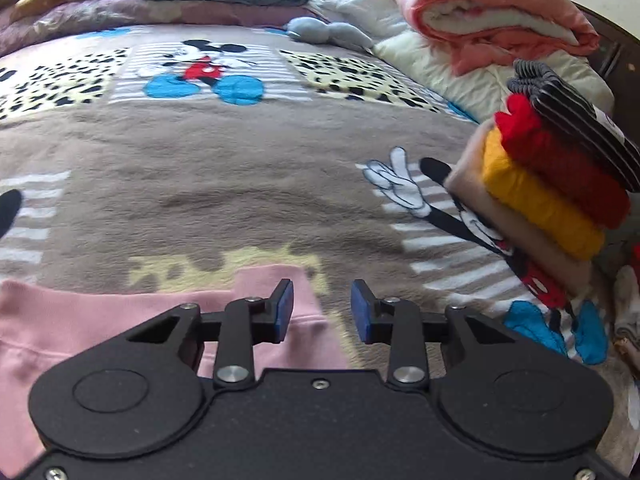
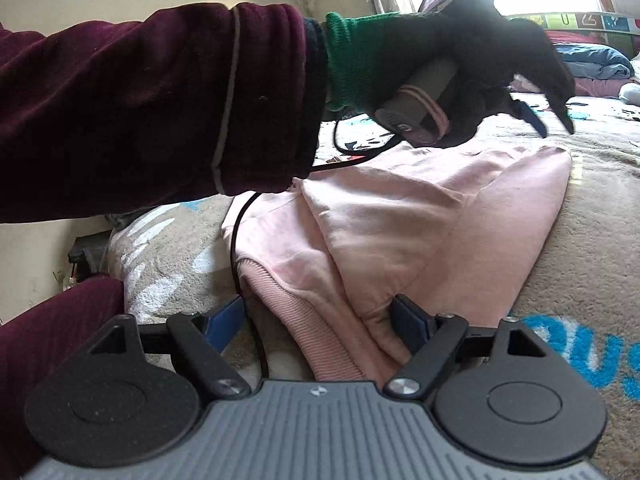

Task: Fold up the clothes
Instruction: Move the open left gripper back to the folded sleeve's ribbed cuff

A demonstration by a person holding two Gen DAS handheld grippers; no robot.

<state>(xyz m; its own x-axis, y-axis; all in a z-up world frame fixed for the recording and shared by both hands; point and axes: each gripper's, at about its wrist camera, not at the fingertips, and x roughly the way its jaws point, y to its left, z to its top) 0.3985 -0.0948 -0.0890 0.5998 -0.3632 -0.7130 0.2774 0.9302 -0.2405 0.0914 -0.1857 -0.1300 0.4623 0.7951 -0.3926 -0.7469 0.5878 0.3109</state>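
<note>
Pink sweatshirt (image 2: pixel 400 216) lies partly folded on the bed blanket (image 1: pixel 240 184). Left gripper (image 1: pixel 322 310) is part open and empty over its far edge. Right gripper (image 2: pixel 324 324) is wide open, fingers straddling the ribbed hem, not clamped. Mid-fold, probably — next: pinch hem, fold over.

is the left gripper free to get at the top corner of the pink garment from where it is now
Probably yes. The left gripper hangs just over the pink garment with its jaws apart and empty, and only bare blanket lies around that corner; the folded stack sits well off to the side.
</note>
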